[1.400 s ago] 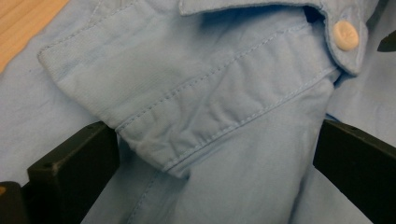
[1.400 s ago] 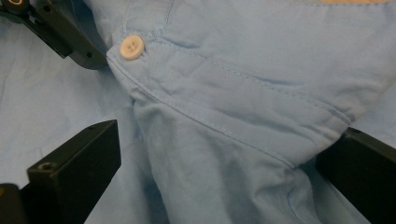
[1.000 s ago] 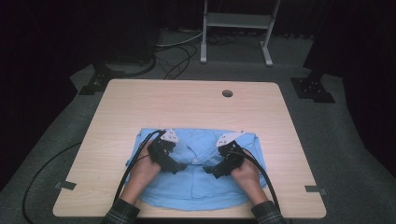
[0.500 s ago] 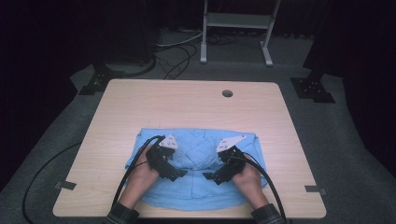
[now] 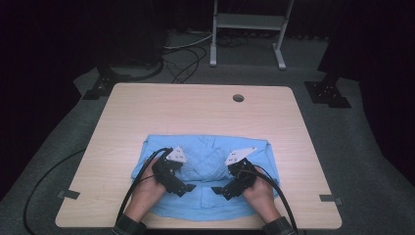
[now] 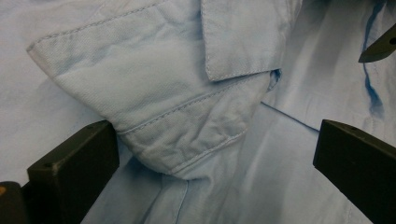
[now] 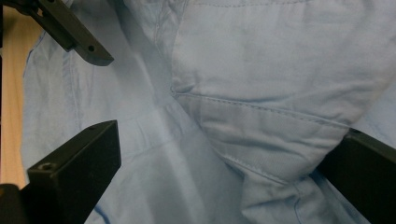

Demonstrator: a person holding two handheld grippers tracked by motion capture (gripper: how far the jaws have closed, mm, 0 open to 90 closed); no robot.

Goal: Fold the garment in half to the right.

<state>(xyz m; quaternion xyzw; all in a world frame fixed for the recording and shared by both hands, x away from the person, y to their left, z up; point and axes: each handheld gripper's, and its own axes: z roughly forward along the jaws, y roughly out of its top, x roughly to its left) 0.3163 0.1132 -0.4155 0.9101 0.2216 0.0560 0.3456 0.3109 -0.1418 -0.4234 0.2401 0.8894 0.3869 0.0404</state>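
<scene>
- High view: a light blue shirt lies flat on the tabletop, near its front edge and roughly centred between the left and right edges. Its lower hem reaches close to the front edge.
- Left claw and right claw both sit low over the collar area at the shirt's middle, tips pointing toward each other and near one another.
- Left gripper view: the left claw is spread wide, jaws apart on either side of a collar point; no cloth is pinched. The other claw's tip shows at the upper right edge.
- Right gripper view: the right claw is likewise spread, straddling the opposite collar fold; nothing is gripped.
- Risk, double layers: the collar lies over the shirt front. In my judgement, closing too deep would catch the body fabric beneath as well, and lifting would drag the whole garment out of shape.
- Risk, shallow bite: closing only on the stitched edge could let the stiff collar slip free.
- Risk, collision: the two claws work close together; any inward drift could knock them against each other.
- Risk, uneven pull: if one side closes first and moves, the shirt may skew or slide toward the front edge.
</scene>
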